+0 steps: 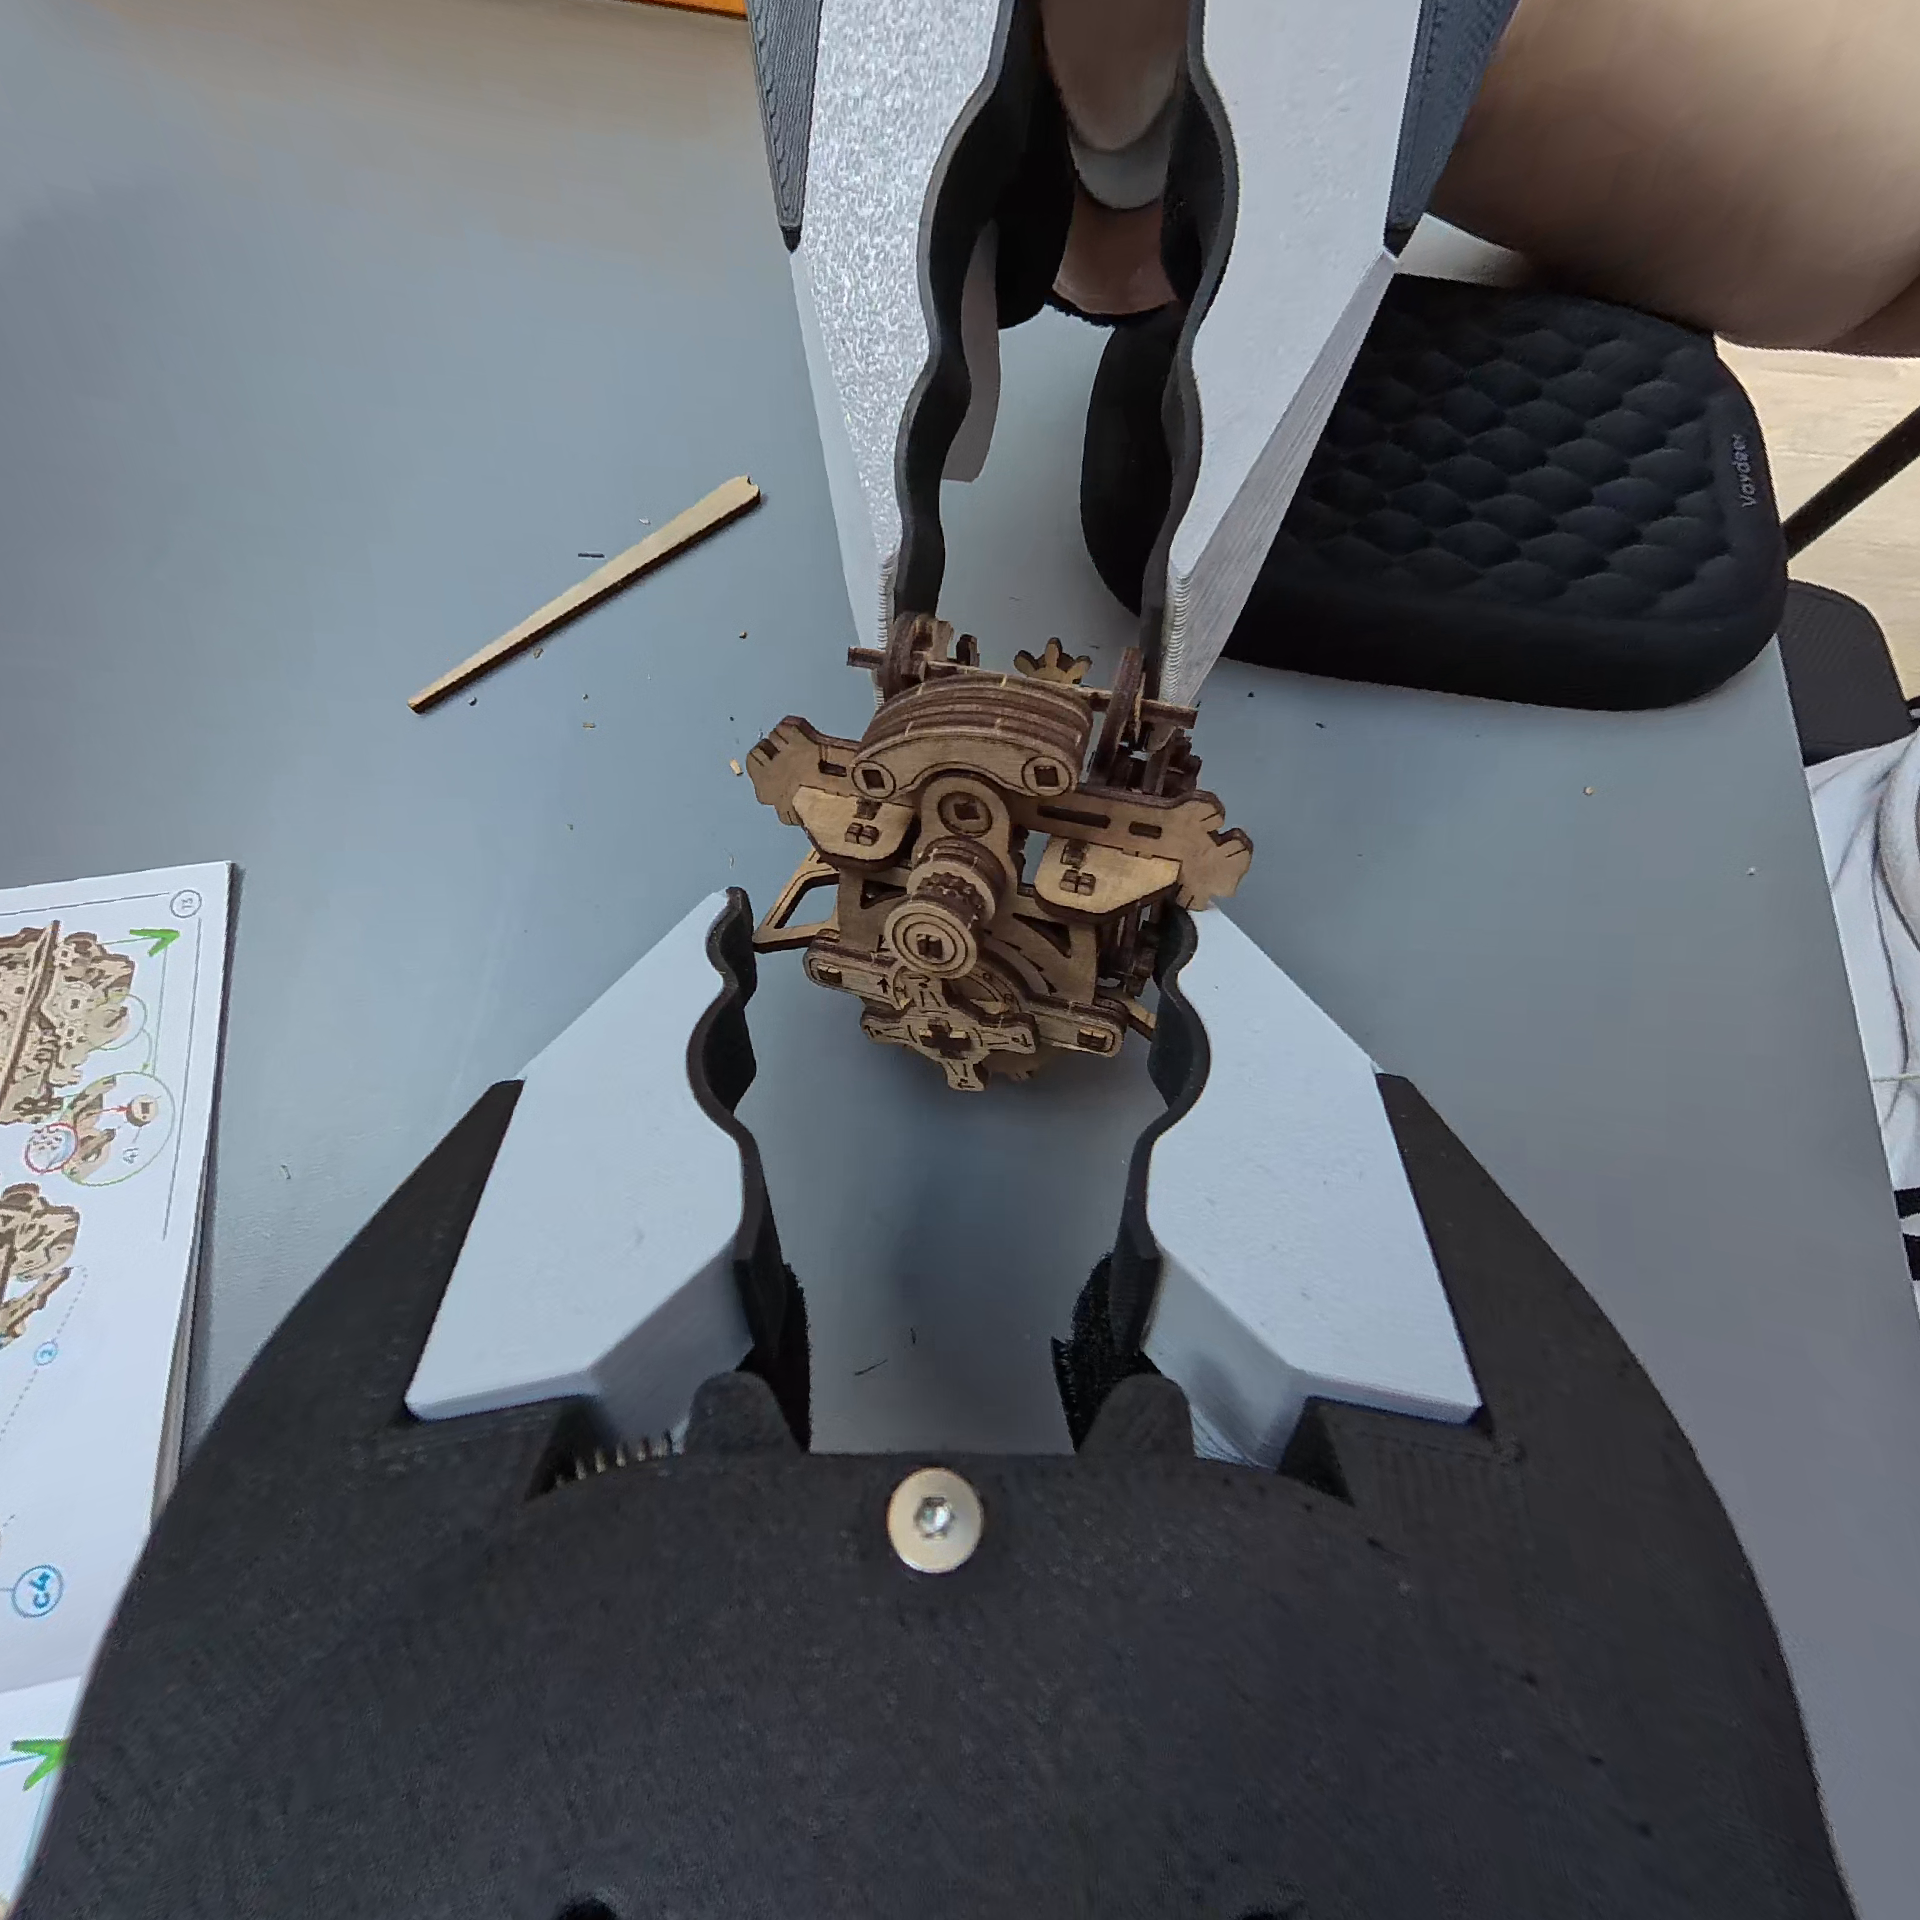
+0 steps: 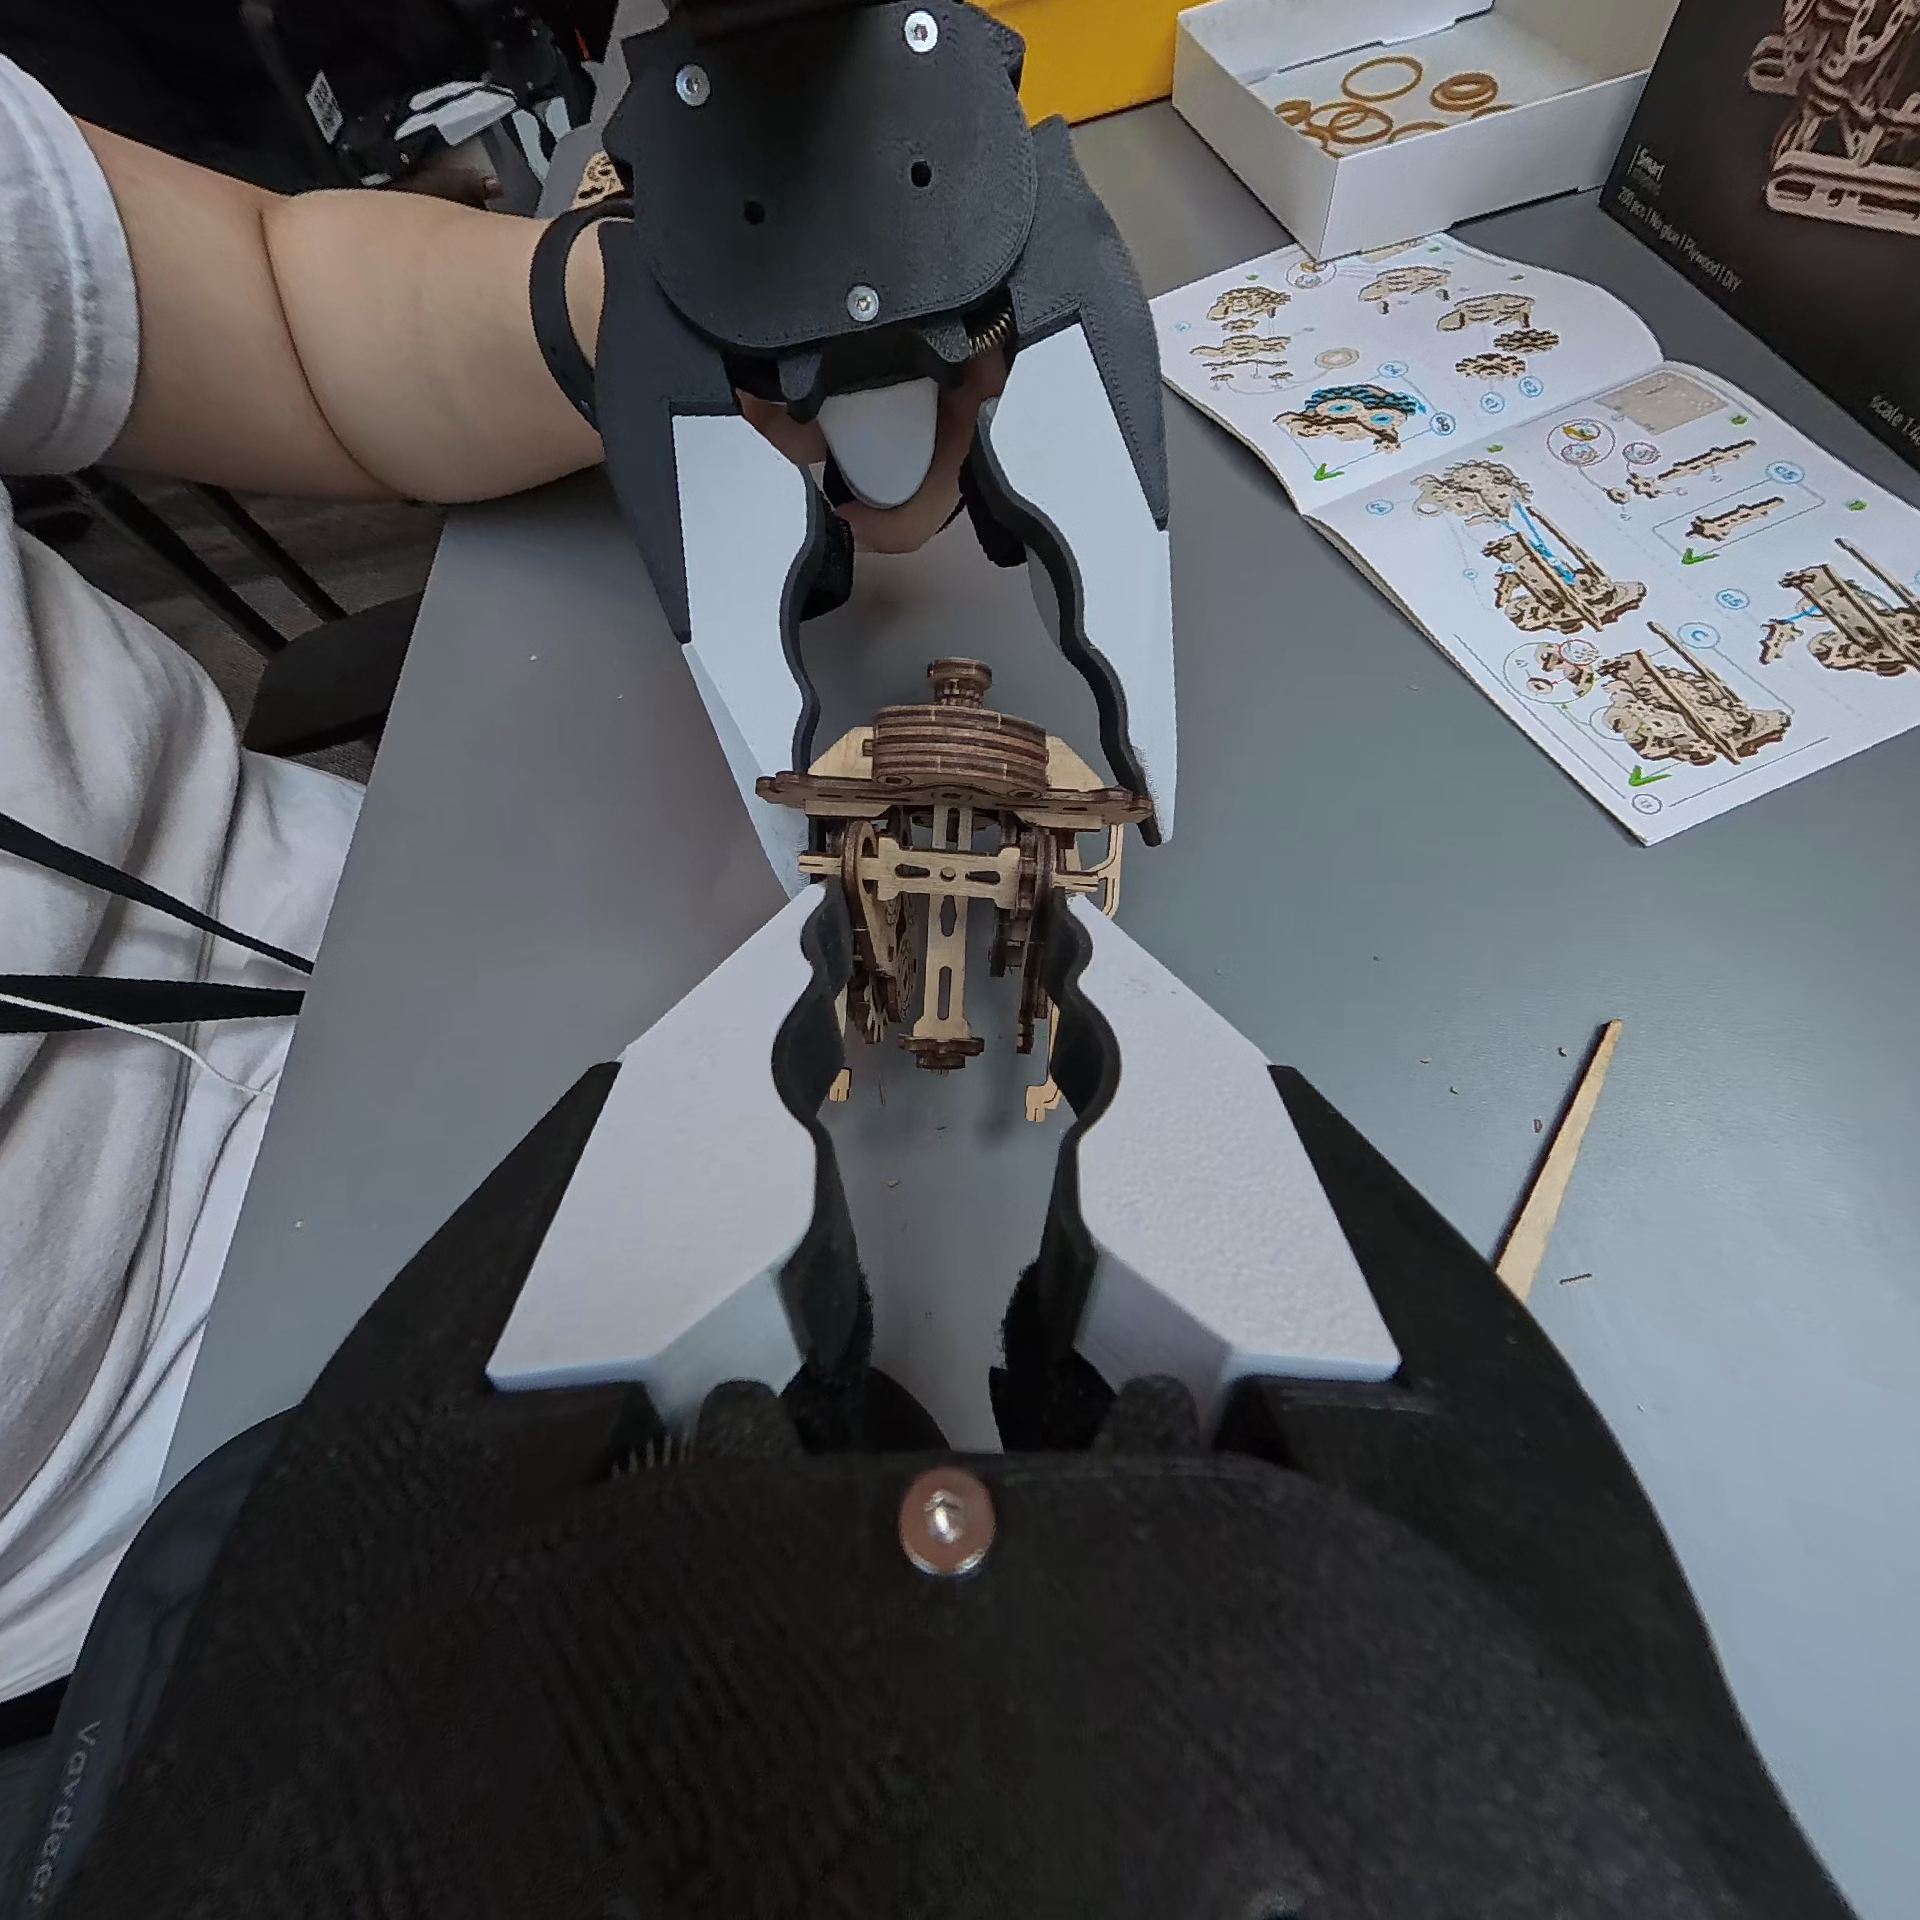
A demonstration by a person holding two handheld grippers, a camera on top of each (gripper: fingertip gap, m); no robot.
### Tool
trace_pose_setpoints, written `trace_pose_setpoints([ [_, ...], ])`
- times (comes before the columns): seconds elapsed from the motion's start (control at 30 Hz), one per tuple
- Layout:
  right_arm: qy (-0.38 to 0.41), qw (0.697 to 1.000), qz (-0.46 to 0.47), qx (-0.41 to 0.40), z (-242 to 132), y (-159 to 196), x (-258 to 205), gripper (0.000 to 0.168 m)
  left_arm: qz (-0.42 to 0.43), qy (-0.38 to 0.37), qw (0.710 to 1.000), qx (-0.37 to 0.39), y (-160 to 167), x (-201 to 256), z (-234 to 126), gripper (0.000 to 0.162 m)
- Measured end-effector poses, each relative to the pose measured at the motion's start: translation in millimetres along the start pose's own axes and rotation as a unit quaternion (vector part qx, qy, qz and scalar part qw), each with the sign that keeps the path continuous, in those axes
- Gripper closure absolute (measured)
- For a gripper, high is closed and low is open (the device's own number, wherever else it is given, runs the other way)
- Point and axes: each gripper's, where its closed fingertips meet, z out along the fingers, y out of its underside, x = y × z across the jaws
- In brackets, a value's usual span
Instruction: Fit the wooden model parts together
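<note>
The wooden model [image 1: 987, 862], a small brown laser-cut assembly with gears, a stacked disc and a lobed plate, is held between my two grippers over the grey table [image 1: 312, 312]. My left gripper [image 1: 954, 914] stands wide, its fingertips against the model's two sides at its near end. My right gripper [image 1: 1039, 634] comes from the far side and is shut on the model's far end. In the right wrist view my right gripper [image 2: 945, 909] clamps the model [image 2: 935, 831] around its geared frame, and the left gripper [image 2: 977, 847] reaches in from above, at the ends of the lobed plate.
A loose thin wooden strip [image 1: 582, 597] lies on the table, also in the right wrist view [image 2: 1558, 1153]. An open instruction booklet [image 2: 1558, 540] lies nearby, with a white box of wooden rings [image 2: 1403, 114] and a dark product box [image 2: 1787, 156]. A black chair seat [image 1: 1507, 468] is beyond the table edge. A person's arm [image 2: 364, 343] is close. My two grippers' fingertips are within a few centimetres of each other.
</note>
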Motion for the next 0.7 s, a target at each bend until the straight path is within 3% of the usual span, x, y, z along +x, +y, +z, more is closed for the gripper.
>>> trace_pose_setpoints([
  [0.4,-0.004,1.000,-0.020,-0.011,1,1,-4,0.133,0.012,0.016,1.000,-0.009,3,3,-6,0.085],
  [0.57,0.054,0.995,-0.066,-0.042,1,6,5,0.133,0.016,0.017,0.998,0.055,-16,-3,-32,0.078],
  [0.7,0.074,0.991,-0.096,-0.050,3,1,1,0.133,0.061,0.013,0.994,0.090,-33,9,-34,0.084],
])
